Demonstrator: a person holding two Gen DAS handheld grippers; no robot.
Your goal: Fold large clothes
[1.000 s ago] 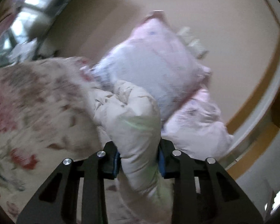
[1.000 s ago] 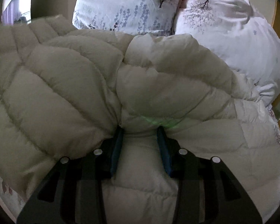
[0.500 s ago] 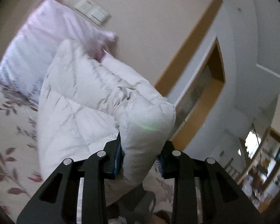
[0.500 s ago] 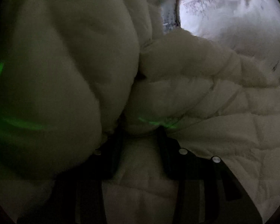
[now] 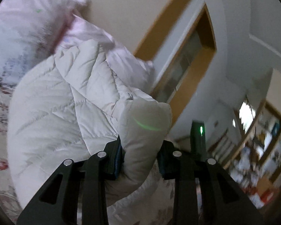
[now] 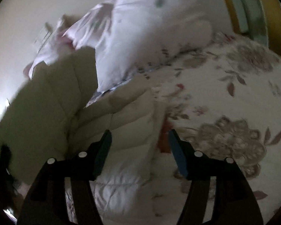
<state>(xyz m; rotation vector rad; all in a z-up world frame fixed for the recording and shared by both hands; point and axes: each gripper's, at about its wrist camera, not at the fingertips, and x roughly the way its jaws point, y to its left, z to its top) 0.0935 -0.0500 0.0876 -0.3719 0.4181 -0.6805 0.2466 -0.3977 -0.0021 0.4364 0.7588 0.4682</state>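
A large cream quilted down jacket (image 5: 69, 101) is draped over the floral bedspread (image 6: 224, 112). My left gripper (image 5: 140, 157) is shut on a thick fold of it and holds that fold up off the bed. In the right wrist view the jacket (image 6: 125, 127) lies on the bed with part of it raised at the left. My right gripper (image 6: 138, 150) is open, its jaws wide apart over the jacket's edge, gripping nothing.
Two pale pink-and-white pillows (image 5: 24, 30) (image 6: 149, 24) lean against the beige wall at the head of the bed. A wood-framed window (image 5: 193, 60) stands to the right, with shelving (image 5: 258, 146) further off. The other gripper's body with a green light (image 5: 198, 138) shows beyond the left one.
My right gripper has opened and let go of the jacket, and now looks across the bedspread. My left gripper has kept its hold and swung the fold further right.
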